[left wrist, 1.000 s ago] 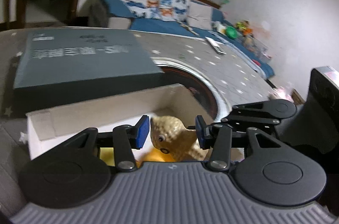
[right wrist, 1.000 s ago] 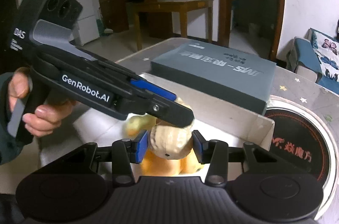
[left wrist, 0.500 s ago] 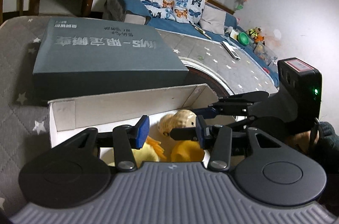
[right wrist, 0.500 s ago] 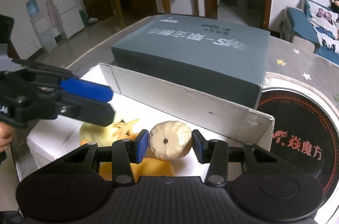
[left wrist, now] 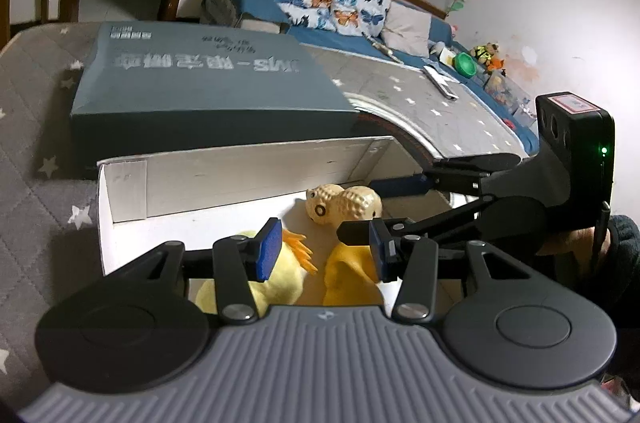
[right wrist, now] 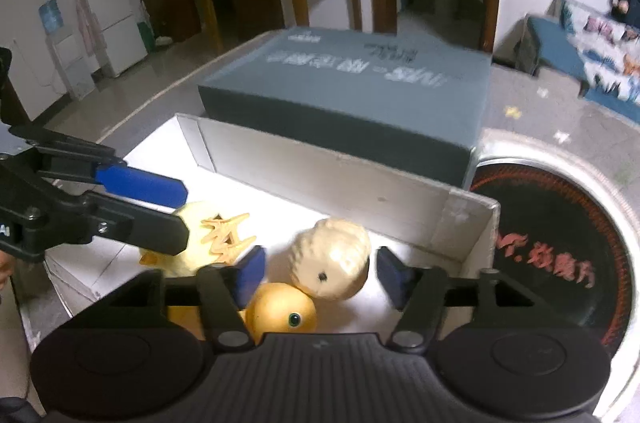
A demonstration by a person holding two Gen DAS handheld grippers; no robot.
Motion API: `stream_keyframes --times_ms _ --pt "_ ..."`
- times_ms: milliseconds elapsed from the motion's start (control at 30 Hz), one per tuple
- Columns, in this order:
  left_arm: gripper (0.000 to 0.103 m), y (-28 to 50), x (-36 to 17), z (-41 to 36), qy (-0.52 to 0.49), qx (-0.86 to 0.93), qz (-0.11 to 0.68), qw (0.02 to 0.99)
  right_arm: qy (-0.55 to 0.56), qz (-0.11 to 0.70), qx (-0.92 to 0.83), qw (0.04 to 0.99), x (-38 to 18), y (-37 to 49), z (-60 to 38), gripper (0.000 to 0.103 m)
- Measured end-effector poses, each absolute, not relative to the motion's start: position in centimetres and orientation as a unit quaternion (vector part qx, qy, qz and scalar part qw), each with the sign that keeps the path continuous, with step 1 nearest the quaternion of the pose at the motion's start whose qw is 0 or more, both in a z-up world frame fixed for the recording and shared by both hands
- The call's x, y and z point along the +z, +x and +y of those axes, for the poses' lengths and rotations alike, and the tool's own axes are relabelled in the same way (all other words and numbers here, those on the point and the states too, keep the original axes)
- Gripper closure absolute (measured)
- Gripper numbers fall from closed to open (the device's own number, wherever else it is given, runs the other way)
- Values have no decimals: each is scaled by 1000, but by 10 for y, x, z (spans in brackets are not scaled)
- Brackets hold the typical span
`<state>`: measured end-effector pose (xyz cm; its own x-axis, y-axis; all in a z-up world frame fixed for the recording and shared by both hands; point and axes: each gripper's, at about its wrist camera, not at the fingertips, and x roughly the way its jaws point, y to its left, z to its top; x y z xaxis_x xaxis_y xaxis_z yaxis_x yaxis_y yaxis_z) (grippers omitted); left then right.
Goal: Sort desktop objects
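Right wrist: peanut toy between open gripper fingers.

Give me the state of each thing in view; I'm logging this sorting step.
White box: open-topped, holding three toys.
Peanut toy: lying in the box, between the right tongs' pads, not gripped.
Pale duck: in the box, lying tilted.
Orange duck: in the box, partly hidden.
Grey box: closed, behind the white box.
Left tongs: open, empty.
Right tongs: open, empty.
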<state>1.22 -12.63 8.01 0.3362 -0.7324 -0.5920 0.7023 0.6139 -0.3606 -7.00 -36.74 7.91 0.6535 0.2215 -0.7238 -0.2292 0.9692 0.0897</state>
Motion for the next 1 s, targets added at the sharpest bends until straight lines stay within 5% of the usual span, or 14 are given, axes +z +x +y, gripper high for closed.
stream_keyframes --times_ms 433,833,1000 --pt "35 -64 109 -104 3 -493 313 812 -36 331 114 936 119 -163 -370 0" --pt "34 -122 80 -142 58 -559 356 747 10 366 86 926 93 -262 -384 0" --pt "34 -115 58 -174 73 -550 386 737 35 391 82 916 68 -266 -382 8"
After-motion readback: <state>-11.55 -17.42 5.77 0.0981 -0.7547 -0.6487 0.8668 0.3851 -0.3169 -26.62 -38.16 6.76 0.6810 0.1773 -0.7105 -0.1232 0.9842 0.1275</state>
